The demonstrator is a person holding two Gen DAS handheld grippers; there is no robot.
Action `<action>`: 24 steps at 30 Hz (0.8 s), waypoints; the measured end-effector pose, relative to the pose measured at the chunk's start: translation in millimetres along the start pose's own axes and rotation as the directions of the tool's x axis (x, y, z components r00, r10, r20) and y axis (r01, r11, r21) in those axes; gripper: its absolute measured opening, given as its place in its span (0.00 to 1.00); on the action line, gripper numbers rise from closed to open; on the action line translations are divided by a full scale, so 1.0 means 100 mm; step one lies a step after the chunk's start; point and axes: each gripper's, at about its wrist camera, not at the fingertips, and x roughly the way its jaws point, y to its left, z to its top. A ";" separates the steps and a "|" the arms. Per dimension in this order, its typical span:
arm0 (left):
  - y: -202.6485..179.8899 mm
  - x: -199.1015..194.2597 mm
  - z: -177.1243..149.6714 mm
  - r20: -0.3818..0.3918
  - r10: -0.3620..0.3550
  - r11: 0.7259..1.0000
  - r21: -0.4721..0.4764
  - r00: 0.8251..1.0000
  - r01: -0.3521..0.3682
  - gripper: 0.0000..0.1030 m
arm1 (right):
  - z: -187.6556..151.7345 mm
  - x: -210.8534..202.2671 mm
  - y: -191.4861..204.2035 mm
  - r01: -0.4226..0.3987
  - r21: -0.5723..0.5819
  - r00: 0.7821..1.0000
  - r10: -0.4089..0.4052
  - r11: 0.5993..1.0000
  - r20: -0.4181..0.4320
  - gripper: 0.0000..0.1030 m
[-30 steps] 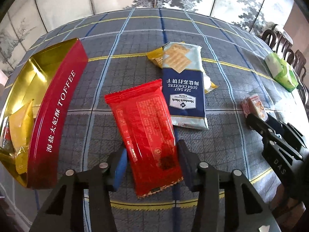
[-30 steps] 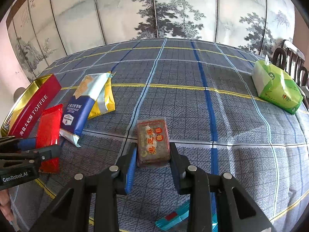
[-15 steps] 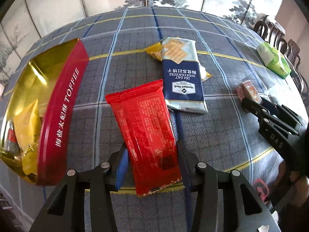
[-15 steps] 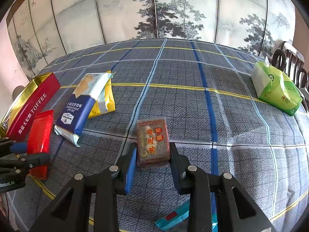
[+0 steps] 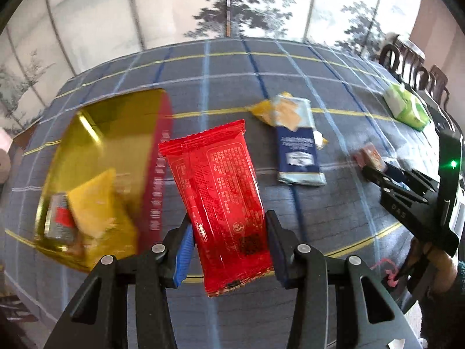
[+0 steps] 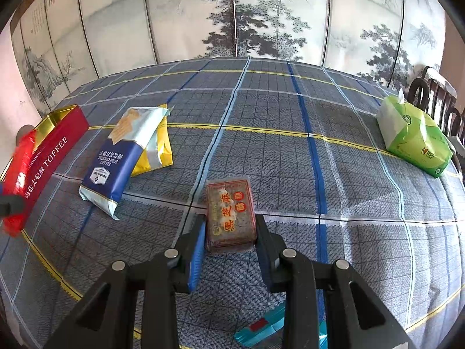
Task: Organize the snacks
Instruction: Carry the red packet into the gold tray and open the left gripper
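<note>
Near the left edge of the tabletop [image 6: 290,151], which is covered in a blue-grey checked cloth with yellow and blue lines, sits an open red toffee tin [image 6: 48,157] with a gold lining; in the left wrist view it is blurred, and a yellow packet [image 5: 93,203] and a small silvery wrapper [image 5: 59,216] lie inside it. Just right of the tin in that view, the left gripper [image 5: 229,247] pinches a red snack packet [image 5: 221,200] by its lower half, one blue-padded finger on each long side, and the packet hangs clear of the cloth with its top end free.

Further right, a blue and white cracker pack [image 6: 122,157] lies flat on the cloth, partly overlapping a yellow packet [image 6: 158,148] beneath it. Both are well apart from the tin.

Towards the near edge, the right gripper [image 6: 231,242] has its fingers pressed against the two long sides of a small brown sesame-cake block [image 6: 230,213] in clear wrap with red and yellow characters. Whether the block touches the cloth cannot be told. In the left wrist view, a hand [image 5: 436,264] grips the handle of this tool.

A blue wrapper [image 6: 261,330] with a red patch lies at the near edge, under the right gripper. Near the far right edge rests a green tissue pack [image 6: 415,139], with dark wooden chair backs [image 6: 436,99] just behind it.
</note>
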 end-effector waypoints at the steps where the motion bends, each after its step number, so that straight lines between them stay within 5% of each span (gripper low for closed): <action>1: 0.06 -0.02 0.01 0.005 0.009 1.000 -0.007 1.000 -0.009 0.41 | 0.00 0.00 0.00 0.001 -0.001 1.000 -0.001 1.000 0.000 0.31; 10: 0.80 -0.14 -0.03 0.014 0.081 0.991 -0.110 0.997 -0.079 0.41 | 0.00 0.00 0.01 0.003 -0.003 1.000 -0.003 1.000 0.000 0.31; 24: 1.34 0.04 -0.15 -0.049 0.117 0.984 -0.128 0.992 -0.122 0.39 | 0.00 -0.01 0.00 0.010 -0.003 1.000 -0.010 1.000 -0.001 0.31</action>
